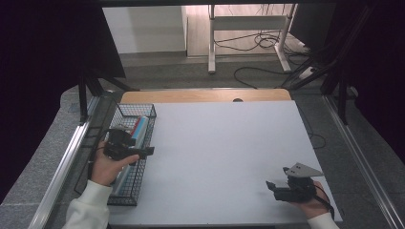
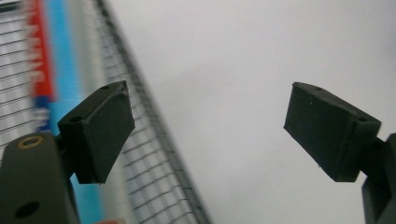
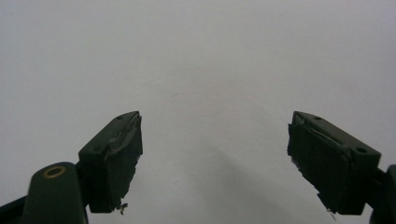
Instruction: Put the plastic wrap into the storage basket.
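- The left gripper is held in the person's left hand above the right rim of a black wire basket at the left edge of the table
- In the left gripper view its jaws stand wide apart with nothing between them; the left gripper is released, one pad over the basket's mesh and the other over the bare white table top
- The wire basket holds long packs; a red and blue pack lies along its length, and the same red and blue pack shows blurred through the mesh in the left gripper view
- The right gripper sits low at the near right corner of the white table, held by the right hand, with a grey three-cornered plate on top
- In the right gripper view the right gripper is also released, jaws wide apart over bare white surface, gripping nothing; the pads look worn and frayed at the edges
- The two grippers are well apart, at opposite sides of the table
- Beyond the table's far wooden edge, cables lie on the floor around a white desk frame
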`<state>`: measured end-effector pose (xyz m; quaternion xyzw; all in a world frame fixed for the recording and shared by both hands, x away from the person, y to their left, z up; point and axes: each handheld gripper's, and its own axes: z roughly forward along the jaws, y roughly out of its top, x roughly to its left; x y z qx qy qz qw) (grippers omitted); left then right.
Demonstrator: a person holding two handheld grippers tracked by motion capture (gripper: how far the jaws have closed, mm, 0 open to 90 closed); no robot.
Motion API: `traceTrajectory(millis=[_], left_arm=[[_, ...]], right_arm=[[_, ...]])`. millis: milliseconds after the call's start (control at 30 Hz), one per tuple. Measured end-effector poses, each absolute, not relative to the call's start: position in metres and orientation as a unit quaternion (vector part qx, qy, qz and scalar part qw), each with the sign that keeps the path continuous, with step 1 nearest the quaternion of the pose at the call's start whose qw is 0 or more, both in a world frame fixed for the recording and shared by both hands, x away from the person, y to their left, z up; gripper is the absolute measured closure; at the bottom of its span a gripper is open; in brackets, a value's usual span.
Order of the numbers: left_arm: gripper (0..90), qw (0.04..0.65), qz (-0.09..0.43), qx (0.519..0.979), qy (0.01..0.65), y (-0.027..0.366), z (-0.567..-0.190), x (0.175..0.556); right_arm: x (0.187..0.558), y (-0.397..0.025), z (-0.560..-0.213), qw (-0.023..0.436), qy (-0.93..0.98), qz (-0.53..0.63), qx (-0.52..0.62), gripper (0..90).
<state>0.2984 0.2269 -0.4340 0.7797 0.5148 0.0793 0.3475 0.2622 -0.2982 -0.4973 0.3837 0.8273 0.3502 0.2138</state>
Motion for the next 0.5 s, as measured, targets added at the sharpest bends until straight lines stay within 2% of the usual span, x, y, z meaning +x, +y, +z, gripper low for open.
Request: traceTrajectory(millis=[167,500], left_arm=[[17.3,0.367,0.081,0.791,0.483,0.207,-0.442,0.279],[18.5,0.357,0.096,0.812,0.451,0.186,-0.463,0.244]], right_arm=[[0.262,-0.297,-0.497,0.214,0.828,0.353,0.381,18.0],[0.26,-0.297,-0.497,0.214,0.829,0.352,0.379,17.9]])
